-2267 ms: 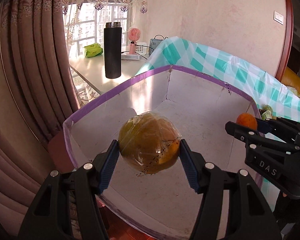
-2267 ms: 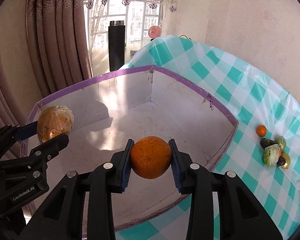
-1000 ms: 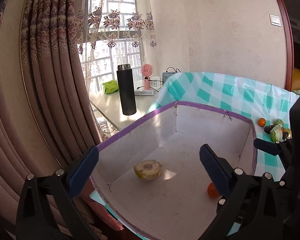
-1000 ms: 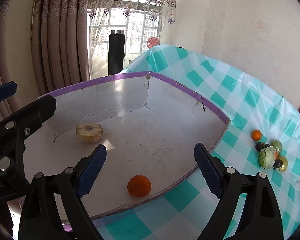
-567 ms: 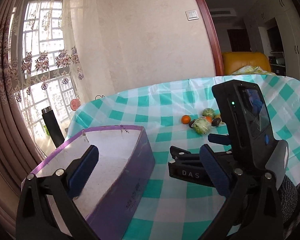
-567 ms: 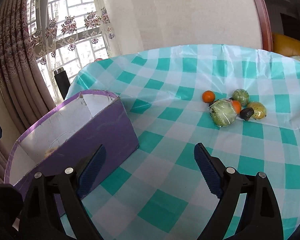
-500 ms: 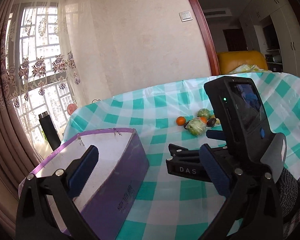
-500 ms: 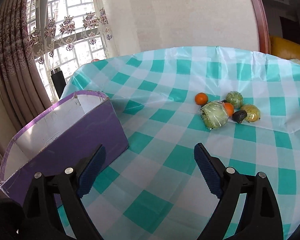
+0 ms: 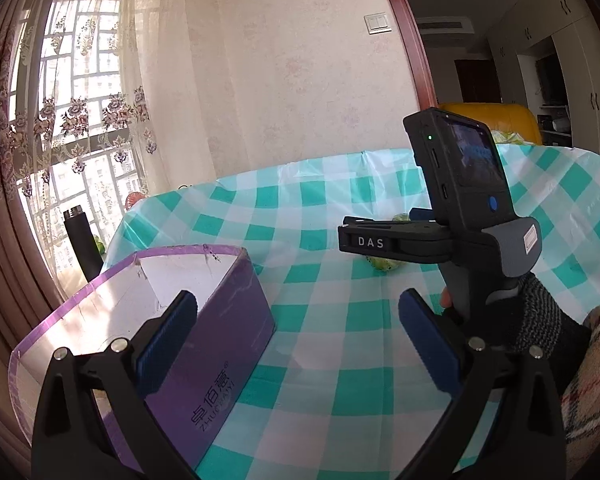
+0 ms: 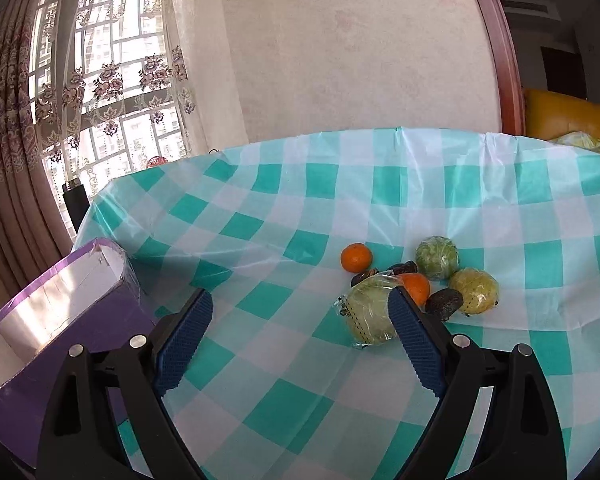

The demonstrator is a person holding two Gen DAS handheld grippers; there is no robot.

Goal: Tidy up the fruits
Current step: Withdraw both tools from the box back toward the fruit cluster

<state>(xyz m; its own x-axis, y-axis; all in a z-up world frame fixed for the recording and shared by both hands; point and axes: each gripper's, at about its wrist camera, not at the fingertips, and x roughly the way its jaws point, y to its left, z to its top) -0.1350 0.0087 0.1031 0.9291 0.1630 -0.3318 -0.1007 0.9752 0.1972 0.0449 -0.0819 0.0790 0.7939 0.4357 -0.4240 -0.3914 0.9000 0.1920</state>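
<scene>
Counting fruit [image 10: 420, 284]: 2 oranges, 2 wrapped, 1 green, 3 dark | box [image 10: 56, 344]: 1 | both tools wide, empty

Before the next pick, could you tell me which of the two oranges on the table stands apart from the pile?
The far-left orange; the other orange is wedged among the wrapped fruits.

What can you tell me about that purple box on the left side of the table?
The purple box is an open-topped carton that looks like cardboard, purple on its outer walls and along the rim, white inside. Its near wall carries pale printed characters and Latin lettering. It stands upright on the teal-and-white checked tablecloth, near the table's window-side edge, well apart from the cluster of fruit. Sunlight falls on the inner walls. Its floor is hidden from these angles, so what it holds cannot be seen. Nothing but the cloth touches it.
</scene>
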